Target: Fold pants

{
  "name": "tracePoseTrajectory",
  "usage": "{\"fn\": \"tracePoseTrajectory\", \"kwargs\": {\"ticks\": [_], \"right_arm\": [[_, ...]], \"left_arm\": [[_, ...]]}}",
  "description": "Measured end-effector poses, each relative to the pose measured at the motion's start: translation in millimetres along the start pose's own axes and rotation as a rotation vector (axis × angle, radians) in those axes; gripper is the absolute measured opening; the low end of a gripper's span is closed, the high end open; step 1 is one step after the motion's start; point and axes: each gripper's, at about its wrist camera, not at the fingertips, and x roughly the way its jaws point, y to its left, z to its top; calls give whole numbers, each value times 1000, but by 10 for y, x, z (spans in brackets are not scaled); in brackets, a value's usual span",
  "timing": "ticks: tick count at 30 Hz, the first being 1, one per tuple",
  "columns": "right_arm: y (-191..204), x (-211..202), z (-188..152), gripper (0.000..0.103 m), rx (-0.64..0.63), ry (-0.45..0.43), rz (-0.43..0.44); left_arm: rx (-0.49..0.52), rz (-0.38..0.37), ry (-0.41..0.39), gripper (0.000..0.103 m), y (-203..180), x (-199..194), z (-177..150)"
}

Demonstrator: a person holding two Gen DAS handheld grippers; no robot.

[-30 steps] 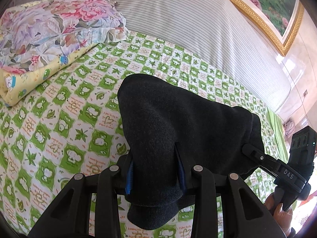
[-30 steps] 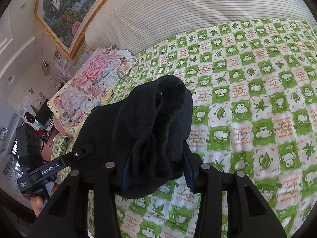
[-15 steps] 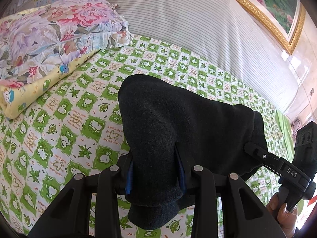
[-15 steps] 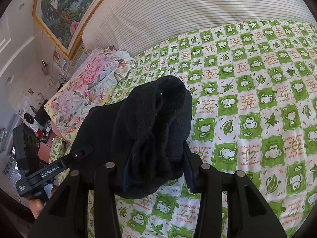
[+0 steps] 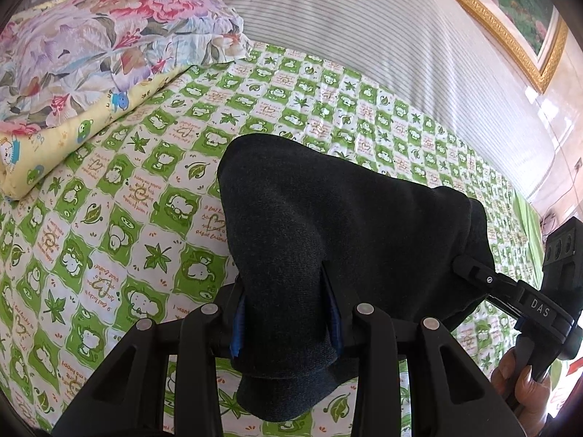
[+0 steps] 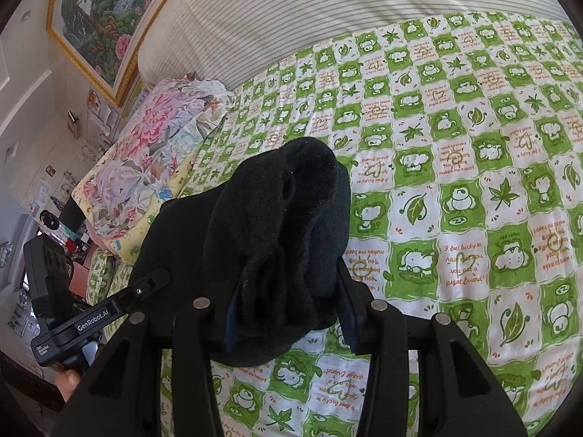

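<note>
Clearly the weak point is the bunched cloth: the left gripper (image 5: 288, 309) is clamped on a thick wad of the black pants (image 5: 346, 233), and the right gripper (image 6: 288, 306) on another crumpled wad (image 6: 291, 225), so a fold could slide out of either grasp, or the layers could land skewed and creased on the bed (image 5: 109, 225). The pants hang stretched between the two grippers above the checked sheet, nearer its front edge than the striped headboard (image 5: 364, 36). Both grippers tilt downward toward the bed, side by side, each held by a hand (image 5: 517, 382) at the handle.
</note>
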Motion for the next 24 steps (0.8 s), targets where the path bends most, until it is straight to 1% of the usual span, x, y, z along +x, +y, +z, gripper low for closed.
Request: {"fn": "tracePoseTrajectory", "kwargs": {"ticks": [2,4,8,10,13,15,19,21,23,24], "right_arm": [[-26,25,3,52,6,7,-13],[-67,42,5,53,14,7,-22],[-138,82,-6,55,9,11,-50],[-171,103,-8,55,6,14,-68],[-202,133,-13,60,-3,18,-91],[-210,156,-4,61,-12,17,-106],[-240,202,22,67,-23,17,-121],[-263,227,28,71,-24,19,-125],[-295,243,22,76,-27,20,-129],[-312,249,18,77,-25,21,-129]], "left_arm": [[-2,0,5,38,11,25,-3],[-4,3,10,40,30,51,-11],[-15,2,23,49,85,102,-33],[-16,3,28,51,103,130,-45],[-14,15,30,58,122,173,-52],[-19,11,33,60,150,198,-54],[-31,-3,39,63,217,263,-61],[-33,-1,40,69,244,295,-73],[-43,-8,43,70,268,301,-87],[-50,-13,44,70,277,295,-87]]}}
